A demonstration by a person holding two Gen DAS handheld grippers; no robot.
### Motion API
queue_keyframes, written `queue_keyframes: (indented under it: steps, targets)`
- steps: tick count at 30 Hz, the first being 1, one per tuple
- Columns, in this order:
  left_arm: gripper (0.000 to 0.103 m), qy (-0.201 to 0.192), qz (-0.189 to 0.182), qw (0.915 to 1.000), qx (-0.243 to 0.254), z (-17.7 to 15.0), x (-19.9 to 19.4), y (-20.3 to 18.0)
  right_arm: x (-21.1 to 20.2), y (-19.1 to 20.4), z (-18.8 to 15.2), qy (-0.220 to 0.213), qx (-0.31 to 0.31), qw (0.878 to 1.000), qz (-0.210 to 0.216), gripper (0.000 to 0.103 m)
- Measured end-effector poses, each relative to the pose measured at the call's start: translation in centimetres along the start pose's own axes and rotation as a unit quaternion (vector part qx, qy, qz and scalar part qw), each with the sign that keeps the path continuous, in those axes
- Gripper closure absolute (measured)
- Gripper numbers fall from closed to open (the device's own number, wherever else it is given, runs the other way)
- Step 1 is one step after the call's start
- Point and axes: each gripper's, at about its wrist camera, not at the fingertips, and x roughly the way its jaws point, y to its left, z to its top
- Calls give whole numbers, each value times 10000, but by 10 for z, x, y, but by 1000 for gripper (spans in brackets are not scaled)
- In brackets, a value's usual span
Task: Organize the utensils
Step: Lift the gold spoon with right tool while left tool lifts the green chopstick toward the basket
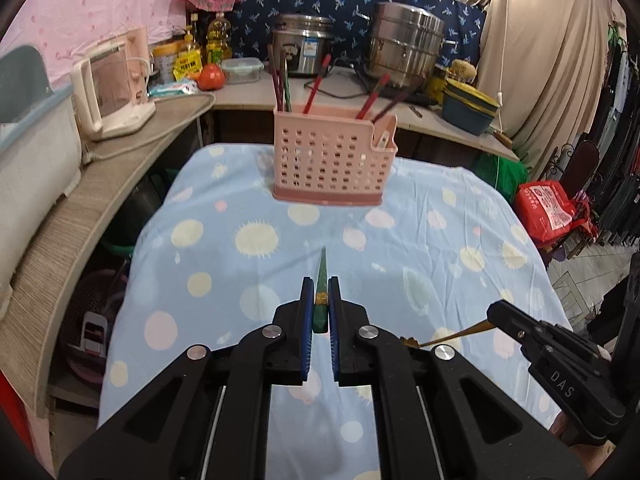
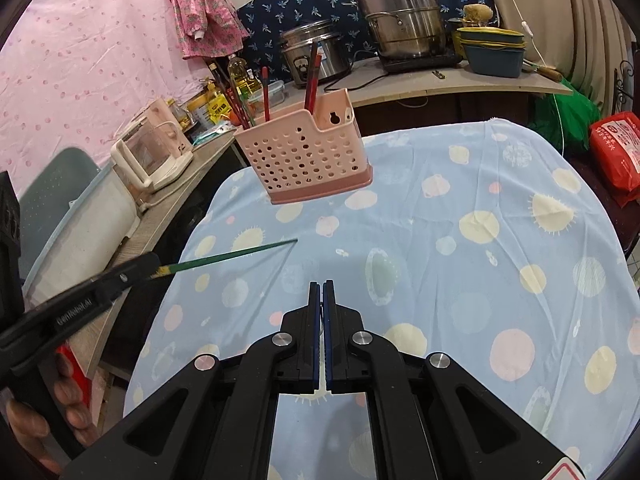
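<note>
My left jaws [image 1: 320, 300] are clamped on a green chopstick [image 1: 321, 280], its thin tip pointing forward over the worktop [image 1: 420, 240], which is covered by a blue spotted cloth. In the right wrist view that chopstick [image 2: 228, 257] sticks out level above the cloth. My right jaws [image 2: 322, 300] are pressed together; nothing shows between the pads in their own view. In the left wrist view a thin gold-brown stick [image 1: 452, 335] runs from their tip [image 1: 494, 316]; can't tell whether it's gripped. The pink perforated utensil holder [image 1: 334, 156] stands upright at the far end of the cloth, red and dark chopsticks [image 1: 316, 86] standing in it.
</note>
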Motion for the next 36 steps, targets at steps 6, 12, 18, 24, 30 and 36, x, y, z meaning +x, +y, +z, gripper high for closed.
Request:
queue_keyframes:
  steps: [6, 12, 18, 24, 30, 36]
  targets:
    - [96, -289, 65, 9995, 70, 28, -15, 2, -6, 3, 19, -142, -43, 9999, -43, 101]
    - [96, -493, 77, 9987, 141, 54, -22, 2, -9, 7, 47, -365, -151, 9992, -40, 101]
    - [96, -701, 27, 9974, 178, 85, -23, 0, -5, 9, 84, -578, -159, 9982, 9, 101]
    - [96, -987, 11, 9950, 181, 129, -23, -2, 7, 1, 133, -845, -65, 9964, -90, 101]
    - [96, -1413, 18, 9898, 187, 188, -27, -9, 24, -4, 180, -1046, -19, 9943, -219, 101]
    - [96, -1770, -26, 9841, 173, 244, -25, -19, 49, -2, 216, -1122, -56, 9933, -272, 101]
